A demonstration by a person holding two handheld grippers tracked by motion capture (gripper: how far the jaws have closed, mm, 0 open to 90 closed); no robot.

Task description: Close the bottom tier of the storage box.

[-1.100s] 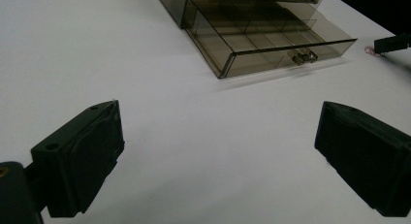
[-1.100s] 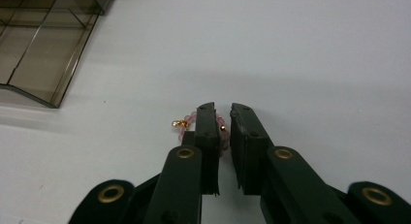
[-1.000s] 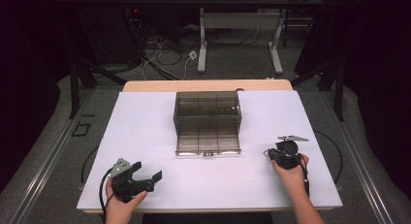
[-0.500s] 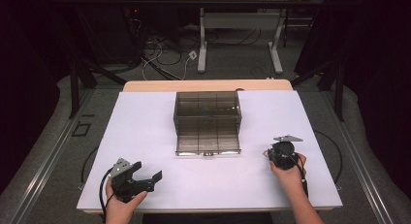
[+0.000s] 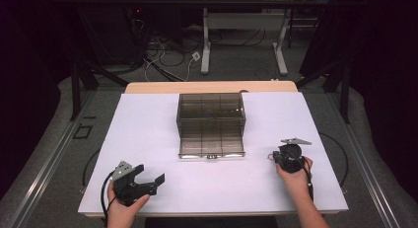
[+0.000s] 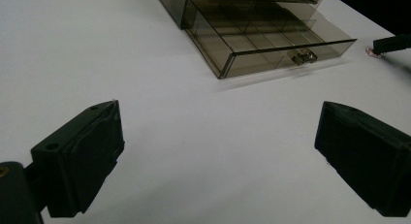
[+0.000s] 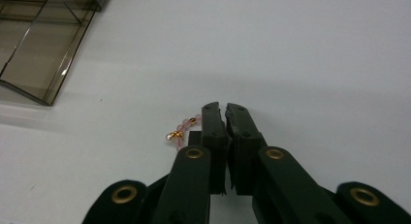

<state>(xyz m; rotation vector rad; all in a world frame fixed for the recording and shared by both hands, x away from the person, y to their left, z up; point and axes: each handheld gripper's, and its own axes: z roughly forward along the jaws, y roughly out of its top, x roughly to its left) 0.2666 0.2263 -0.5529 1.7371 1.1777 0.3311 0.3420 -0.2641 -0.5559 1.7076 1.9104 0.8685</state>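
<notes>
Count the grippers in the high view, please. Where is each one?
2. The left gripper is at the table's near left, jaws wide apart. The right gripper is at the near right, right of the open drawer.

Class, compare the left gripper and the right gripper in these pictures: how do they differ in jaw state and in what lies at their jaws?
The left gripper has its jaws wide apart over bare white table; the right gripper has its jaws closed together. The left gripper has nothing at its jaws, while a pink beaded bracelet lies at the right gripper's jaws. Both have black jaws and face the open drawer.
</notes>
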